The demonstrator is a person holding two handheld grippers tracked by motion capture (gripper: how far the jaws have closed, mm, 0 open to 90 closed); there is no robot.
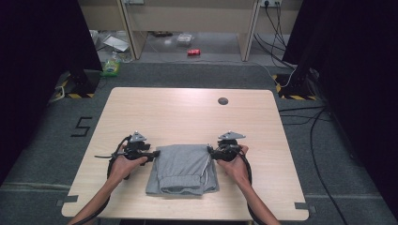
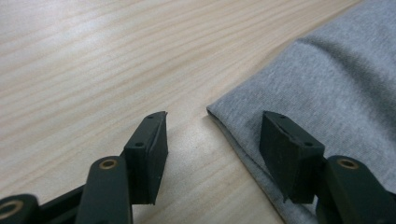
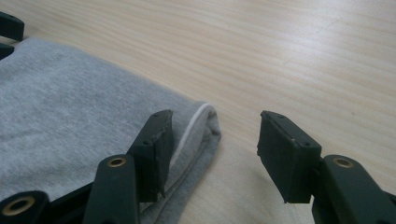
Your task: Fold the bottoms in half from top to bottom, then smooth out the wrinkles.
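Note:
A folded grey garment [image 1: 182,168] lies on the near middle of the wooden table [image 1: 187,112]. My left gripper [image 1: 156,153] is at the garment's far left corner. In the left gripper view it [image 2: 212,126] stands open: one jaw is over bare wood, the other over the grey cloth [image 2: 336,84], and the corner lies between them untouched. My right gripper [image 1: 209,151] is at the far right corner. It [image 3: 215,128] is open too, straddling the cloth's [image 3: 70,102] folded edge, where a white drawstring [image 3: 194,123] shows.
A small dark round mark [image 1: 223,101] sits near the table's far edge. On the floor beyond are a red can [image 1: 194,52] and a green bottle [image 1: 111,65]. Cables [image 1: 309,117] run along the floor at the right.

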